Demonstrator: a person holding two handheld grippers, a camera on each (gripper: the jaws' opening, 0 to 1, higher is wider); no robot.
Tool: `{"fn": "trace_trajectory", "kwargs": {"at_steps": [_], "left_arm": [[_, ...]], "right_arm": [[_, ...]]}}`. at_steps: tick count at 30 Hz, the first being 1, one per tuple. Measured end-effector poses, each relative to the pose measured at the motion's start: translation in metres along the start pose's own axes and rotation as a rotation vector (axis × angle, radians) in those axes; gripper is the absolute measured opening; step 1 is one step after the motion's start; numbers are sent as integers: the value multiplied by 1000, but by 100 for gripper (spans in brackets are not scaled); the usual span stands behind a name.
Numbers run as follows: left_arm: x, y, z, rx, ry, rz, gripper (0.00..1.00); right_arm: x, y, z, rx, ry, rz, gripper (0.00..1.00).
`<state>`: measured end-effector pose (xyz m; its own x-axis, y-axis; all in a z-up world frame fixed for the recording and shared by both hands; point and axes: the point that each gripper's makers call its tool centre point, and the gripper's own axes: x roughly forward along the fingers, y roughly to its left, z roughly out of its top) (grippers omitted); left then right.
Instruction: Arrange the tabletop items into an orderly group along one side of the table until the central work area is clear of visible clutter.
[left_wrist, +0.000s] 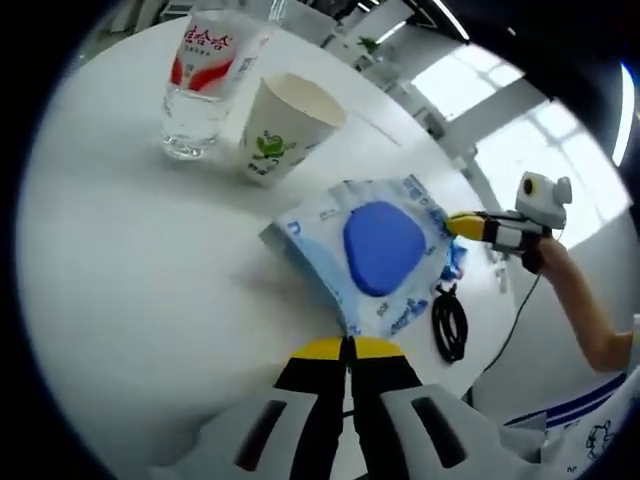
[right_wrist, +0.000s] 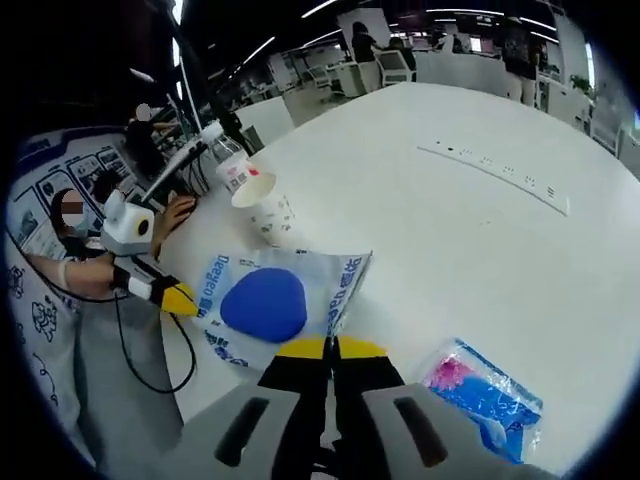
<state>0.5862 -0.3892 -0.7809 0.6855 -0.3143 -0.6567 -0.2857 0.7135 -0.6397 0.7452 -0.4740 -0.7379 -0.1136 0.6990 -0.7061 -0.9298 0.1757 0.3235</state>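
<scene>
Left gripper view: we see the left gripper (left_wrist: 349, 347) pinching the near corner of the wipes pack (left_wrist: 372, 252), the right gripper (left_wrist: 462, 226) clamping its far-right edge; paper cup (left_wrist: 283, 127) and bottle (left_wrist: 204, 82) stand beyond. Right gripper view: right gripper (right_wrist: 330, 348) closed on the pack's edge; a pink-blue packet (right_wrist: 484, 392) lies right, partly cut off.

the clear water bottle (left_wrist: 205, 75) carried a red and white label with large chinese characters, too blurred by the lens to read with certainty. the paper cup (left_wrist: 283, 125) bore a green leaf-like logo and tiny print that could not be made out. the blue and white plastic packet (right_wrist: 270, 300) showed blue lettering along its edge that looked like "deeyeo", with smaller lines too small to read.
</scene>
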Motion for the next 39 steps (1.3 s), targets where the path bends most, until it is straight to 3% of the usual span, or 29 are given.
{"fn": "trace_trajectory", "kwargs": {"at_steps": [18,29,39], "left_arm": [[11,-11,24,71,-12,-23,0],[22,-19,43,116,-24,-35,0],[31,-14,67,157,-47,-25,0]], "right_arm": [[-35,-3,-2,82,-127,-65,0],[-47,-12,-5,106,-160,-106,0],[-47,-16,-3,127,-178,-110,0]]}}
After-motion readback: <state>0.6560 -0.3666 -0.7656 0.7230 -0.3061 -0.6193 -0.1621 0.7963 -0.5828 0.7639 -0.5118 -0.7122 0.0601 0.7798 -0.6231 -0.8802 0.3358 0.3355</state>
